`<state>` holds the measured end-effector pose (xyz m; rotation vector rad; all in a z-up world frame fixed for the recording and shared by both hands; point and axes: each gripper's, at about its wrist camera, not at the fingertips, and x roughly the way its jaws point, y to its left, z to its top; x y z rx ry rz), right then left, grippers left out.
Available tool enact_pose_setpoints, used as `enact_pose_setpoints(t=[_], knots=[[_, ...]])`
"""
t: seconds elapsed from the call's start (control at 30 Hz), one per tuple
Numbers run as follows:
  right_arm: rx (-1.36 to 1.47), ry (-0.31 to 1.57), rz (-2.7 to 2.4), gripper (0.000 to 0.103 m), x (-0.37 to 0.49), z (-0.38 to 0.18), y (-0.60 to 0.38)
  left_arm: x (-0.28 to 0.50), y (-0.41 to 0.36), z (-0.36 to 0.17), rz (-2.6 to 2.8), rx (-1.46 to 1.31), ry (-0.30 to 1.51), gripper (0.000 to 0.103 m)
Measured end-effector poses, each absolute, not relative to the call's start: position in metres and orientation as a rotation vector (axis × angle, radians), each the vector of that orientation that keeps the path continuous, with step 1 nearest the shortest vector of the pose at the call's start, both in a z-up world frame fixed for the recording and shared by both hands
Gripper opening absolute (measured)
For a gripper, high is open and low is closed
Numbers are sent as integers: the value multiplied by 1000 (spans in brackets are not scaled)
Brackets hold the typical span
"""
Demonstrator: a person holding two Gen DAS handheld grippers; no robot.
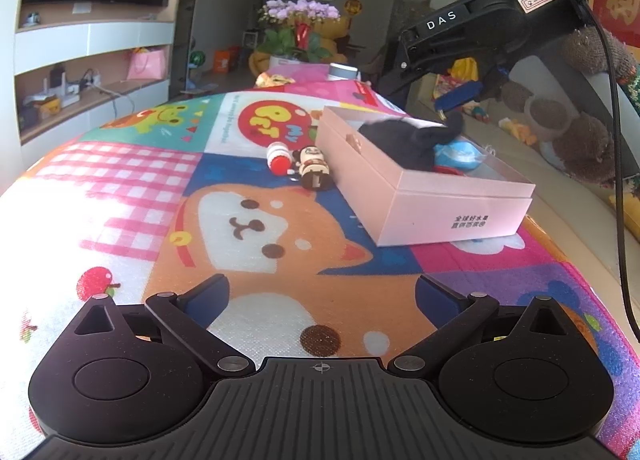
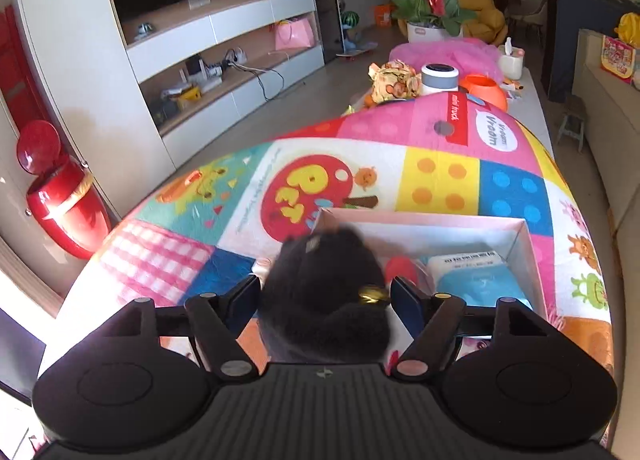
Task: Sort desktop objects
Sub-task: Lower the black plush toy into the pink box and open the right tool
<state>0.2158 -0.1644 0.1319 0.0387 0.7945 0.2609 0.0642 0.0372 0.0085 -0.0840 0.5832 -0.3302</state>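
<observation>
Black plush fills the gap of the right gripper (image 2: pixel 324 292), whose jaws stand wide around the fuzzy black soft toy (image 2: pixel 324 280) over the pink cardboard box (image 1: pixel 436 196); whether they touch it is unclear. Left gripper (image 1: pixel 322 296) hovers open, empty, above the colourful cartoon-print counter (image 1: pixel 132 188). Dropping-in looks underway; next, fetching the small brown figurine (image 1: pixel 314 170) and red-and-white bottle (image 1: pixel 279 156) beside the box.

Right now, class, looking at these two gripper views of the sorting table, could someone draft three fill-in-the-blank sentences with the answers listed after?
1. The black plush toy lies in the box, whose colour is ____.
2. The two small figures lie on the mat, outside the box, on its ____ side in the left wrist view.
3. The left gripper has its jaws ____, with nothing between them.

Missing words: pink; left; open
</observation>
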Motion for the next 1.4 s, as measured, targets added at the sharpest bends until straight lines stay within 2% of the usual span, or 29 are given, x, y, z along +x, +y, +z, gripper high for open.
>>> enact_pose_setpoints(t=[0.07, 0.2, 0.23, 0.27, 0.33, 0.43, 0.57, 0.83, 0.9, 0.97, 1.0, 1.1, 1.27, 1.4], knots=[[-2, 771, 246, 77, 211, 133, -164, 64, 38, 8, -332, -89, 585, 102], [-1, 718, 247, 75, 208, 151, -166, 64, 40, 8, -333, -103, 585, 102], [-11, 707, 248, 65, 207, 154, -165, 64, 40, 8, -334, -107, 585, 103], [-27, 702, 258, 51, 206, 157, -163, 64, 41, 8, -334, -112, 584, 103], [-23, 736, 285, 43, 206, 155, -163, 64, 42, 8, -334, -120, 581, 103], [-5, 845, 329, 38, 201, 132, -167, 64, 44, 8, -336, -130, 579, 103], [-150, 830, 279, 39, 183, 105, -171, 64, 44, 8, -337, -130, 579, 103], [-51, 797, 191, 39, 193, 130, -203, 65, 43, 7, -328, -128, 587, 103], [-2, 806, 213, 48, 193, 131, -202, 65, 43, 7, -326, -127, 589, 103], [0, 805, 217, 72, 192, 125, -192, 65, 42, 7, -324, -127, 590, 103], [-10, 802, 213, 73, 192, 121, -186, 65, 42, 7, -322, -128, 590, 103], [-45, 832, 241, 73, 196, 104, -163, 65, 43, 7, -322, -130, 591, 103], [-88, 861, 254, 58, 204, 89, -148, 65, 43, 7, -324, -134, 592, 103], [106, 845, 279, 55, 210, 106, -177, 66, 43, 7, -325, -135, 595, 103]])
